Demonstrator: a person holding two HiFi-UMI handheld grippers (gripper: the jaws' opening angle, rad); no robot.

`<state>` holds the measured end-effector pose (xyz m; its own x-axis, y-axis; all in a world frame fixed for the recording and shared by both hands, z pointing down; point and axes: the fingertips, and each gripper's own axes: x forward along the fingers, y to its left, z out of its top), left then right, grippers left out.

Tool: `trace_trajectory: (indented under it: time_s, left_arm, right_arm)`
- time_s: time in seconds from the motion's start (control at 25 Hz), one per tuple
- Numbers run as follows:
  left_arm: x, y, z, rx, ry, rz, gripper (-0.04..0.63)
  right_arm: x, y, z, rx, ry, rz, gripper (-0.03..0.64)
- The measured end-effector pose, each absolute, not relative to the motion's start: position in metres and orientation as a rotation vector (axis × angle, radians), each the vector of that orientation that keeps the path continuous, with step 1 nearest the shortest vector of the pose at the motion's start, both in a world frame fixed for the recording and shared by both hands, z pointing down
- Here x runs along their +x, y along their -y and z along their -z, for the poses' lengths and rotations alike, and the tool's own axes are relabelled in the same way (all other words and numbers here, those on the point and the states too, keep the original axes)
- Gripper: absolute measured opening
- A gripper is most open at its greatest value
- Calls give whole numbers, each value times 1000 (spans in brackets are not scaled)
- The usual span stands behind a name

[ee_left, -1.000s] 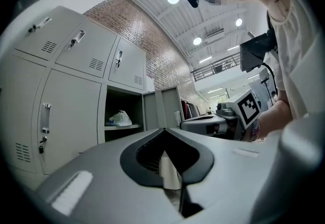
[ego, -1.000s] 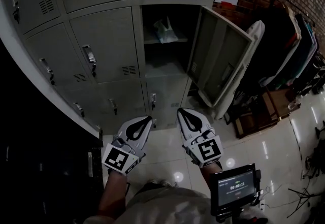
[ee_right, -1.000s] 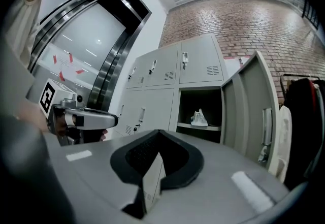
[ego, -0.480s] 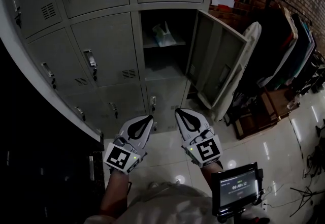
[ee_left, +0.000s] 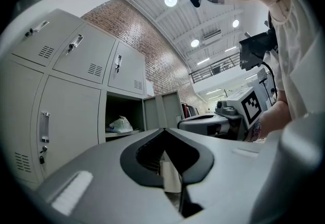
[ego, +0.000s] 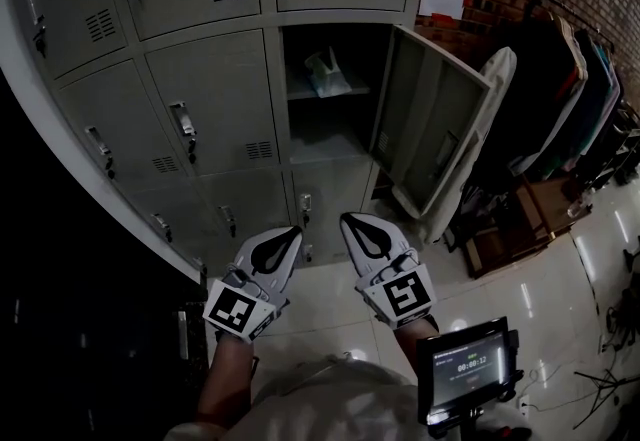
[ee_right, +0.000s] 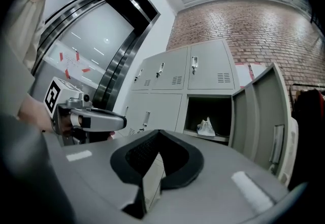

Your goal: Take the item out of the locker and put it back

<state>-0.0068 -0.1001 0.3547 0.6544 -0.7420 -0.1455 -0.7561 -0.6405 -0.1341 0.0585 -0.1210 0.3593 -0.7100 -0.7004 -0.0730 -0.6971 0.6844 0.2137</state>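
Two claws (ego: pixel 294 230) (ego: pixel 346 219) closed, one bag (ego: pixel 326 75) shelved

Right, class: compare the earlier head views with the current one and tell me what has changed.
The right hand-held gripper has drifted slightly toward the left hand-held gripper; nothing was gripped or released. Both stay shut and empty, the plastic bag stays on the shelf of the open locker, its door still open.

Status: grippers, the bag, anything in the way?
Both shut, empty: left gripper, right gripper. White plastic bag on the locker shelf. Door open, nothing blocking.
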Motion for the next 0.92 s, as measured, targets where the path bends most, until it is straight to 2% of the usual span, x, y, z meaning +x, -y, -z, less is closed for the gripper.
trace_trajectory:
  time_s: [0.92]
  left_arm:
    - [-18, 97, -355, -2709, -1187, -108, 0]
  right_arm:
    - [51, 122, -367, 1252, 2796, 331, 0]
